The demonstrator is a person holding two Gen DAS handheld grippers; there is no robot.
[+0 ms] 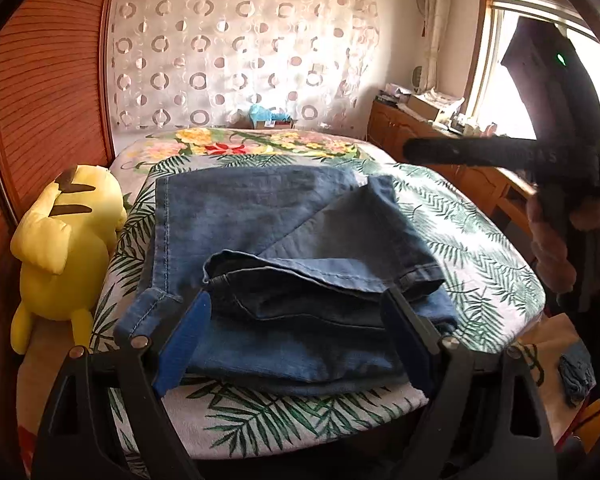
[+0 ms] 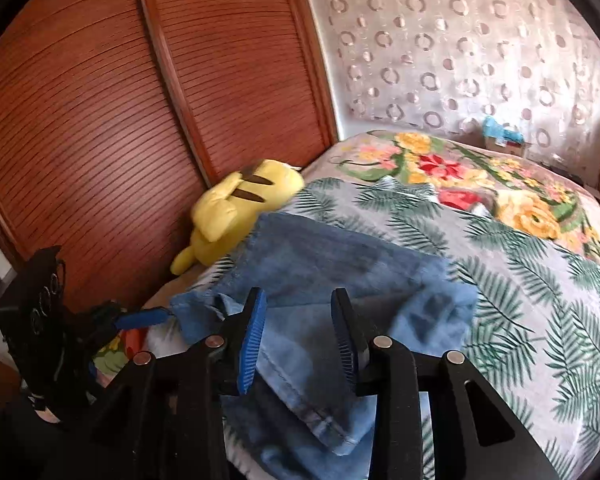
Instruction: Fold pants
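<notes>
Blue denim pants (image 1: 260, 220) lie folded on the bed, one leg end turned back so its paler inside shows. My left gripper (image 1: 296, 300) is open wide, its blue pads (image 1: 188, 340) on either side of the fold's near edge without pressing it. In the right wrist view the pants (image 2: 340, 264) spread ahead, and a hemmed edge runs under my right gripper (image 2: 299, 296). That gripper's jaws stand partly apart and open, with a gap to the cloth. A hand (image 1: 548, 240) holds the right gripper's handle at the right edge of the left wrist view.
The bed (image 1: 480, 248) has a palm-leaf cover and a flowered blanket (image 2: 520, 200) further back. A yellow plush toy (image 1: 68, 240) lies along its left side against louvred wooden doors (image 2: 100, 100). A wooden cabinet (image 1: 400, 128) stands under the window at right.
</notes>
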